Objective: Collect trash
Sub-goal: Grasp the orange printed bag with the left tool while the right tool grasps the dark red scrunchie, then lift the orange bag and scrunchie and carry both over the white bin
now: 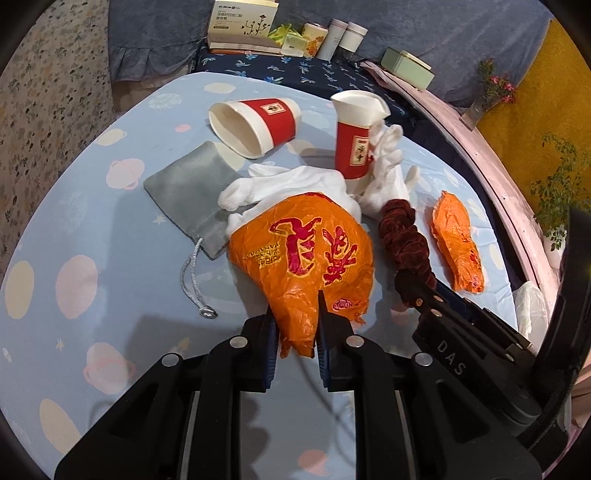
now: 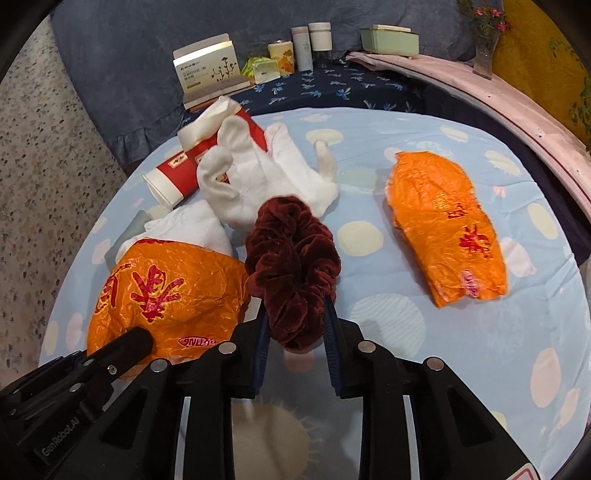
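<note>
You work over a pale blue bedsheet printed with pastel dots and ringed planets (image 1: 74, 206), smooth and softly creased, with a dark navy floral cloth (image 1: 295, 72) beyond it and a yellow wall (image 1: 532, 122) behind a curved pinkish ledge (image 1: 491, 162) to the right of your tongs. Far ahead of both tongs a cream cardboard box with a flower drawing (image 1: 242, 24), two white cylindrical jars (image 1: 345, 37) and a pale green tin (image 1: 406, 68) line the navy cloth. Your left tongs (image 1: 295, 317) stand narrow, their blue pads pinching the gathered neck of a crinkled orange plastic bag with red characters (image 1: 306, 251), which balloons out just ahead of the tips. Left of them lies a flat grey velvet drawstring pouch (image 1: 188, 195) with a silver cord. Ahead, white knitted gloves (image 1: 295, 184) sprawl limp, touching an upright red-and-white paper cup (image 1: 356, 136) with a crushed rim; a second red-and-white paper cup (image 1: 255, 125) lies on its side further left. Your right tongs (image 2: 295, 314) are closed on a plush, ruffled dark maroon velvet scrunchie (image 2: 291, 258), its folds bulging between and above the pads, just beside the held bag. Well to the right of those tongs a second, flattened orange plastic bag (image 2: 448, 225) lies wrinkled on the sheet.
</note>
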A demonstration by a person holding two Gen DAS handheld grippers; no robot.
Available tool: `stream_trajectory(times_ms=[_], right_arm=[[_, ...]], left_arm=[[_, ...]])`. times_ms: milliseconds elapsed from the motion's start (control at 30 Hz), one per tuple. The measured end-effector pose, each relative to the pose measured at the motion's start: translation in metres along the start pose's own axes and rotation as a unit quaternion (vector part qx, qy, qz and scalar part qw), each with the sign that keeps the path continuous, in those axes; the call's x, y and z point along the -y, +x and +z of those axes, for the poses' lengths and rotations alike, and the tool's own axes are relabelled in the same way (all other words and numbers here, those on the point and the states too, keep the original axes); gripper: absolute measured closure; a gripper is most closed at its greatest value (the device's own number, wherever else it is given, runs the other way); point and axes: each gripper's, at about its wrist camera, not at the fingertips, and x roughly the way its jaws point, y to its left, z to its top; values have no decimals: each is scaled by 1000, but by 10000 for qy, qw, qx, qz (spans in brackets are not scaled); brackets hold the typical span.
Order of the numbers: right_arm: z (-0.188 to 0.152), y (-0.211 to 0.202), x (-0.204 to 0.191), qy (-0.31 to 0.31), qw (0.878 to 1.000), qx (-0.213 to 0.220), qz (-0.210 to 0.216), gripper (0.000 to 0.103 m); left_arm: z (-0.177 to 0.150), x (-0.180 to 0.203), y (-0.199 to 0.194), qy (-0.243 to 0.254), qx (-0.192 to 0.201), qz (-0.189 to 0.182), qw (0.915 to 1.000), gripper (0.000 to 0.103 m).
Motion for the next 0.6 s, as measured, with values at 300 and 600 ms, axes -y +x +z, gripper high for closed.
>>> stream_trajectory(times_ms=[300,600], right_arm=[[-9,-50,33,251,9989,385,-106,78],[-24,-99,84,652,9948,710,-329,78]], left_arm=[[-13,36,-16,334,56,-145,9993,87],[-29,96,-33,850,120,-361,9957,87]])
